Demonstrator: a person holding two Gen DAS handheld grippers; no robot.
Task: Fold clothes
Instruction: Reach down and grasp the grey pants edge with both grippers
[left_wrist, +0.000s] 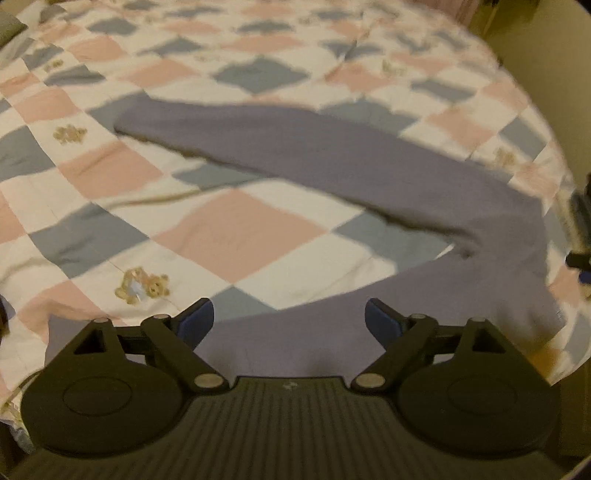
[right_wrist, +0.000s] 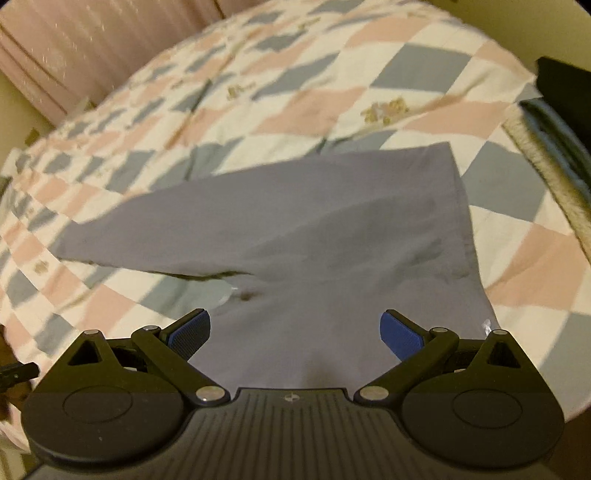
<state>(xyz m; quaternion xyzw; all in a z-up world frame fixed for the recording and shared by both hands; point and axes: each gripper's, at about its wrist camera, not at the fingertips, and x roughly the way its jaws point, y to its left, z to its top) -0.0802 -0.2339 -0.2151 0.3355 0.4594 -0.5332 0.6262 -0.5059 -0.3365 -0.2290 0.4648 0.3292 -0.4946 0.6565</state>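
Grey-purple trousers (left_wrist: 332, 158) lie spread flat on a checked quilt (left_wrist: 236, 236), their two legs splayed apart. In the left wrist view one leg stretches away to the upper left and the other runs under my left gripper (left_wrist: 289, 318), which hovers open just above the cloth. The right wrist view shows the trousers (right_wrist: 295, 221) from the other side, with the crotch (right_wrist: 247, 284) just ahead of my right gripper (right_wrist: 294, 330). That gripper is open too, with only flat fabric between its blue pads (right_wrist: 190, 332).
The quilt (right_wrist: 332, 74) is pink, blue and white with small teddy-bear motifs (left_wrist: 142, 284). A pink padded headboard (right_wrist: 74, 44) stands at the far left in the right wrist view. Dark items (right_wrist: 561, 122) lie at the bed's right edge. The other gripper (left_wrist: 581, 236) shows at the right rim.
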